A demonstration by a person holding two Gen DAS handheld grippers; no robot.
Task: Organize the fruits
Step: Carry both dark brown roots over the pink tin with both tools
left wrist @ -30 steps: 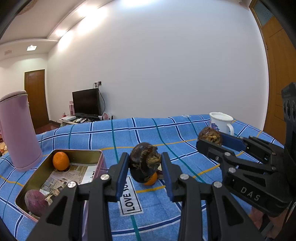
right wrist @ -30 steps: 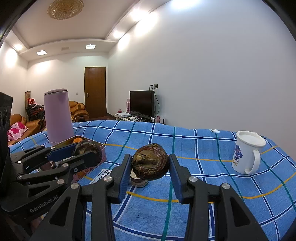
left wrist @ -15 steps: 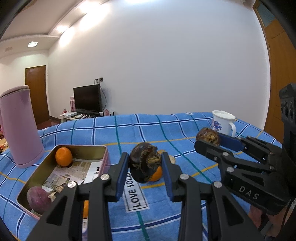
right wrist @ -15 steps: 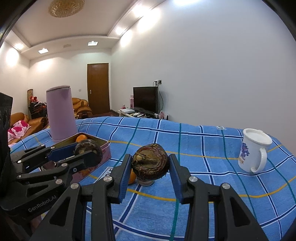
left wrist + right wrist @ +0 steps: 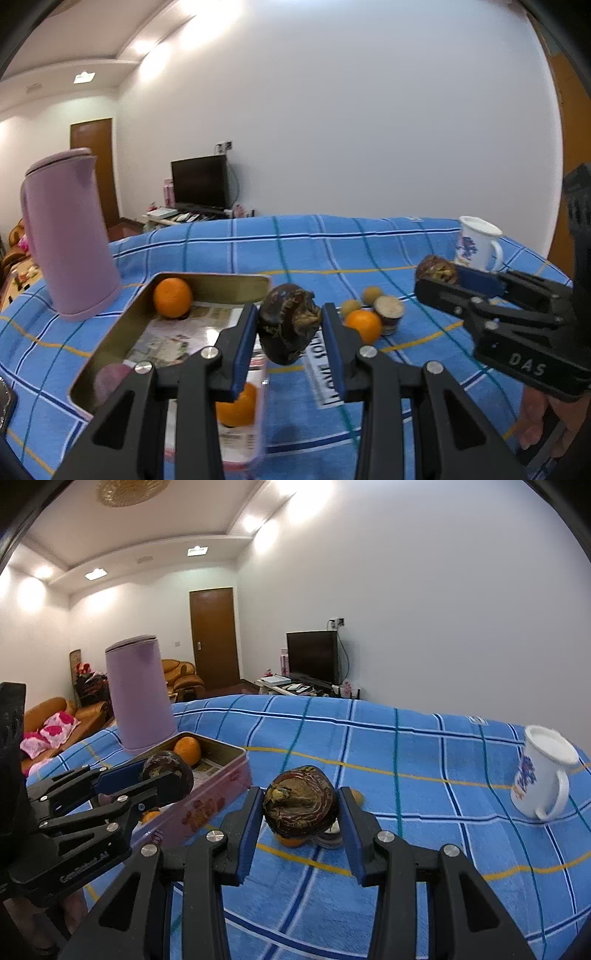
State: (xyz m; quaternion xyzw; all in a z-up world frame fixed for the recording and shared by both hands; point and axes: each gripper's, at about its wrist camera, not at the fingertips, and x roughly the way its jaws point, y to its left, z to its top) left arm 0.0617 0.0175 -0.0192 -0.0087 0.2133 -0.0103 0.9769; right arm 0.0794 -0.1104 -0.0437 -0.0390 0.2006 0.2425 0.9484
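My left gripper (image 5: 289,326) is shut on a dark brown mangosteen (image 5: 288,325), held above the right edge of the open metal tin (image 5: 110,339). The tin holds an orange (image 5: 172,297) and a purple fruit (image 5: 110,380); another orange (image 5: 236,404) shows low by the tin's side. My right gripper (image 5: 301,808) is shut on a second dark mangosteen (image 5: 300,801) above the blue cloth, right of the tin (image 5: 218,775). On the cloth lie an orange (image 5: 364,325), two small yellow fruits (image 5: 351,306) and a cut fruit (image 5: 389,308).
A tall pink jug (image 5: 70,236) stands left of the tin, and shows in the right wrist view (image 5: 138,698). A white mug (image 5: 476,242) stands at the far right, and shows in the right wrist view (image 5: 543,775). A "LOVE SOLE" label (image 5: 325,373) lies on the blue checked tablecloth (image 5: 314,251).
Both grippers, still holding their mangosteens, have shifted left toward the tin. The tin and jug now sit closer and more central in both views.
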